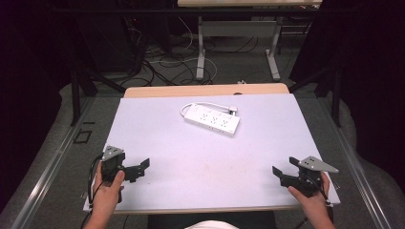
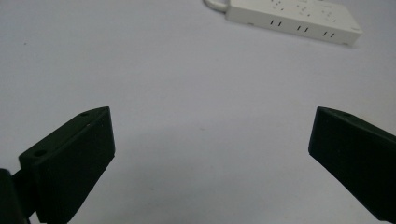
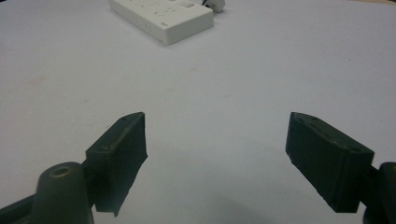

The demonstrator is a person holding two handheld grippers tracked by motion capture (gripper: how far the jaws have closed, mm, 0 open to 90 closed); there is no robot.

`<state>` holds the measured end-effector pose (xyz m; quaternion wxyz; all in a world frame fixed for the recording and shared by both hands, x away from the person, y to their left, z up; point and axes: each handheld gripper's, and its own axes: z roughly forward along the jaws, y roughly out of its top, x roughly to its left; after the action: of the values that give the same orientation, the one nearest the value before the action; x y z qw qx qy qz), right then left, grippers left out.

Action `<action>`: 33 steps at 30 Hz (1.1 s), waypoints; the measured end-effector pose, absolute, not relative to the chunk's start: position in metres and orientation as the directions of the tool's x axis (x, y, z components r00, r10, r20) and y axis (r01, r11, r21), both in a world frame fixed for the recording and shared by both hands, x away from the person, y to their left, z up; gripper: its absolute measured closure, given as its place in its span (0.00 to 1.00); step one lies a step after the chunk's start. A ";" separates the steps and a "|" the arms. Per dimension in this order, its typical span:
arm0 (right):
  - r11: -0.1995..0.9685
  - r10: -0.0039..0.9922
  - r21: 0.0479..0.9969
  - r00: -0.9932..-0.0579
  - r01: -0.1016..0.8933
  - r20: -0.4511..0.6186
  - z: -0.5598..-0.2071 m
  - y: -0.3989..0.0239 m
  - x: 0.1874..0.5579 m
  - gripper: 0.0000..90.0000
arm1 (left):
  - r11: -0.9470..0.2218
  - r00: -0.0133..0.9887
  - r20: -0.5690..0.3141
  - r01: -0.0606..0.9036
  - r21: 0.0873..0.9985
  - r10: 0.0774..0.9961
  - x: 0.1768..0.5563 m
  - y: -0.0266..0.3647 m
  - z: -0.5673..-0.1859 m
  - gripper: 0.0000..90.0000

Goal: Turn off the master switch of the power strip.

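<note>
The white power strip [image 1: 212,119] lies flat on the pale table top [image 1: 191,157], toward its far middle, its cord looped at one end. The left gripper [image 1: 141,169] and the right gripper [image 1: 281,168] sit well short of the strip at the near corners, both with jaws spread wide, grasping nothing.

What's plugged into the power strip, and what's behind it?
The power strip has no plugs in its top sockets. Behind it its white cord loops to a plug at the far end. Its underside is hidden.
</note>
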<state>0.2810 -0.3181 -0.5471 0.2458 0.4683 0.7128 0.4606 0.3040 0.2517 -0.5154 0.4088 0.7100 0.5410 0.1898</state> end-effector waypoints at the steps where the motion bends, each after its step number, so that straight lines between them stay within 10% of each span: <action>1: 0.138 0.894 0.886 -0.440 0.442 0.080 -0.547 -0.318 0.281 0.22 | -0.078 0.339 -0.174 0.616 0.784 0.925 0.304 0.253 -0.519 0.01; 33: 0.150 0.896 0.876 -0.438 0.458 0.076 -0.550 -0.321 0.282 0.22 | -0.064 0.324 -0.185 0.625 0.778 0.928 0.305 0.269 -0.550 0.02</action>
<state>0.2825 -0.3205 -0.5497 0.2427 0.4711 0.7183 0.4508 0.3048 0.2690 -0.5504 0.4062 0.7052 0.5505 0.1863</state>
